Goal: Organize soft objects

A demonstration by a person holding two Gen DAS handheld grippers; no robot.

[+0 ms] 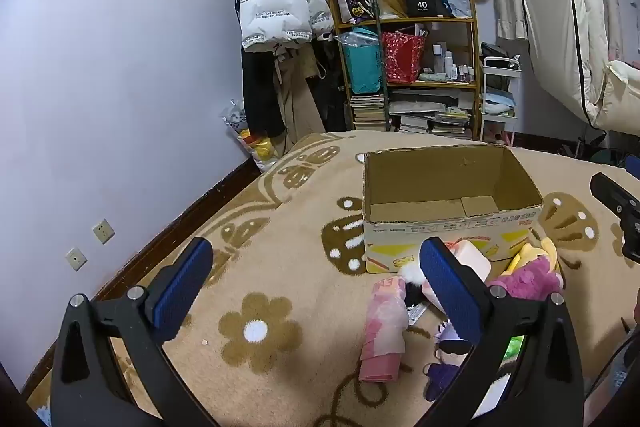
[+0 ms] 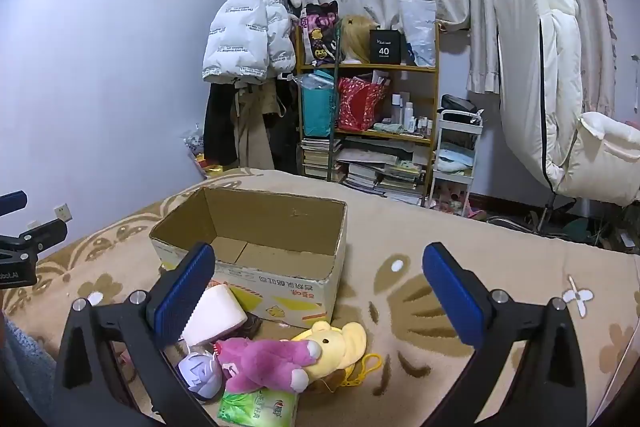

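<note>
- Holding both my left gripper (image 1: 316,287) and right gripper (image 2: 320,291) spread wide, nothing pinched.
- Purple doll (image 1: 448,355) half hidden behind my finger (image 1: 452,291); cardboard box (image 2: 256,251) sits just past the pile.

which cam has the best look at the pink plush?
Right wrist. The pink plush lies in full view there, against the yellow plush, in front of the cardboard box. The left wrist view catches only part of it, behind the left tool's finger.
</note>
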